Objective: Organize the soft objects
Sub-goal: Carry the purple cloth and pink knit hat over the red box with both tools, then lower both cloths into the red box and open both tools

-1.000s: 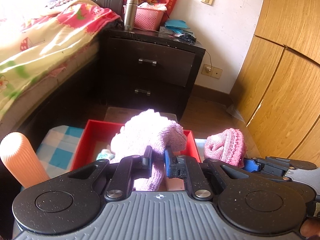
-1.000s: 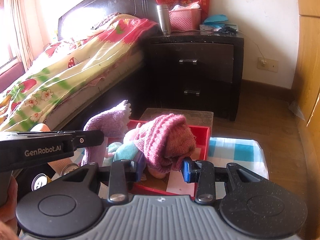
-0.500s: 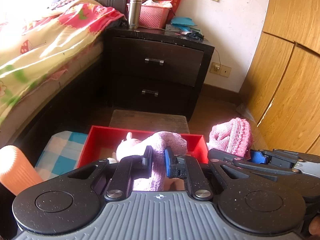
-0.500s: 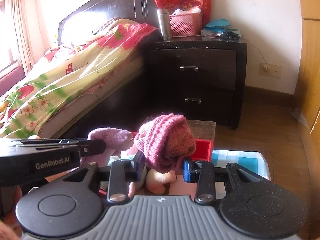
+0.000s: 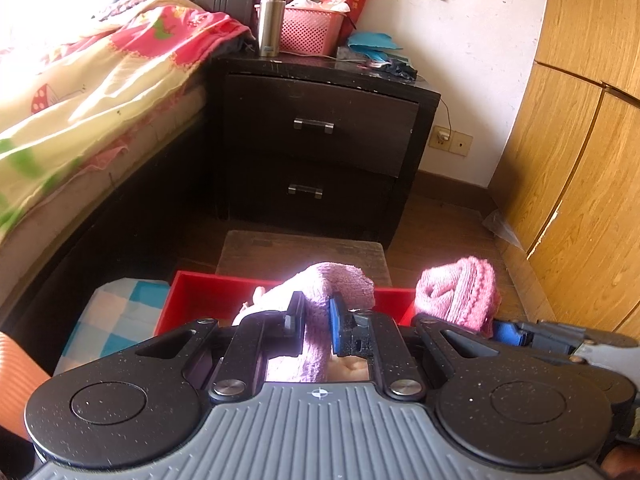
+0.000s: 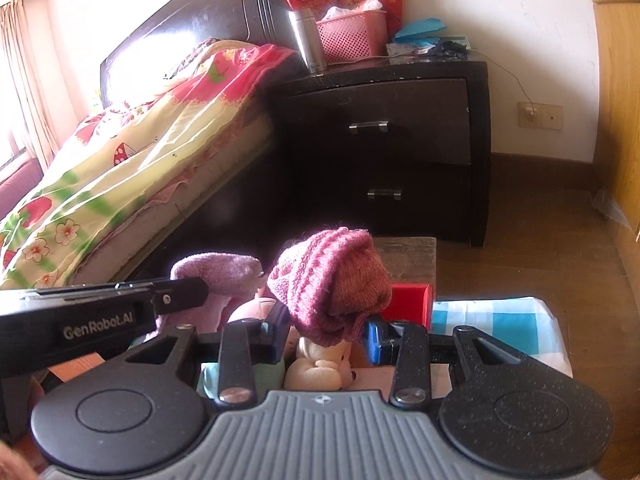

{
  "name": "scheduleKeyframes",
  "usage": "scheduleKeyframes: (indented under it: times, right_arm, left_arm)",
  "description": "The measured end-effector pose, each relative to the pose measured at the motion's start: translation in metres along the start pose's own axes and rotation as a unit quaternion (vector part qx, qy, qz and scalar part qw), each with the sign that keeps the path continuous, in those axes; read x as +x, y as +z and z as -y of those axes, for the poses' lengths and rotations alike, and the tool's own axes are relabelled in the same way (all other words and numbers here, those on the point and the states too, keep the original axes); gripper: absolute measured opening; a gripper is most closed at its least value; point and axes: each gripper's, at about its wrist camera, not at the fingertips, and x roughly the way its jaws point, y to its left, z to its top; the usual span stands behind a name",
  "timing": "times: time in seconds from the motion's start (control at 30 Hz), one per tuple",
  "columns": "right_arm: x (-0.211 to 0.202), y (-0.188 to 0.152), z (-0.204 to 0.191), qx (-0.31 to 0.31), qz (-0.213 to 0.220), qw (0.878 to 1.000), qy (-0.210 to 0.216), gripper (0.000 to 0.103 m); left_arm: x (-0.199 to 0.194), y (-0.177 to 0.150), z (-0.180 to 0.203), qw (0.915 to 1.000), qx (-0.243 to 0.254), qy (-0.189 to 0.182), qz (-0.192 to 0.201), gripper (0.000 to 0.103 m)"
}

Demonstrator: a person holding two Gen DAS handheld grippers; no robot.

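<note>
— What's the left gripper [image 5: 316,315] got?

— A lilac fleecy cloth [image 5: 326,292]. The jaws are clamped tight on it, and the fabric bunches up above the pads and hangs down between the fingers.

— And the right gripper [image 6: 326,330]?

— Closed on a pink knitted hat [image 6: 332,280]. The hat bulges up over the fingertips, with its rim pinched between the jaws.

— Where are the two relative to each other?

— Side by side. Seen from the left camera, the hat [image 5: 458,294] sits at about three o'clock from the lilac cloth, near but apart. From the right camera, the lilac cloth [image 6: 218,276] is at nine o'clock from the hat, just beside it; I can't tell whether they touch.

— What's under them?

— A red box [image 5: 200,296], open at the top, on a blue-and-white checked cloth [image 6: 496,324]. Both soft pieces are held above the box. Inside it, below the hat, lies a cream plush toy [image 6: 320,368], and something pale green [image 6: 264,376] just at its nine o'clock; I can't make out what that is.

— Anything else near?

— An orange ribbed cylinder [image 5: 16,384] at about eight o'clock from the box, at the edge of view. Beyond the box, at twelve o'clock, a low wooden stool [image 5: 300,252], then a dark nightstand [image 5: 320,140] carrying a steel flask [image 5: 271,22] and a pink basket [image 5: 310,32]. A bed [image 6: 120,168] with a flowered quilt runs along at ten o'clock, and wooden wardrobe doors [image 5: 580,160] stand at two o'clock.
</note>
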Motion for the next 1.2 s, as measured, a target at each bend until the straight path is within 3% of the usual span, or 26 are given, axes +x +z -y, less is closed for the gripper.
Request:
scheduleKeyframes:
  times: [0.83,1.1,1.2]
  right_arm:
    - [0.062,-0.012,0.018,0.001,-0.044,0.999,-0.016,0.015]
    - [0.075,-0.018,0.020,-0.014,-0.065,0.998,-0.022,0.016]
    - [0.080,-0.020,0.017,-0.031,-0.081,0.996,-0.021,0.022]
  left_arm:
    - [0.043,0.003,0.000,0.9998,0.005,0.022,0.002,0.012]
    - [0.053,0.001,-0.004,0.9998,0.002,0.017,-0.009,0.022]
    - [0.055,0.000,-0.004,0.9998,0.005,0.012,-0.015,0.026]
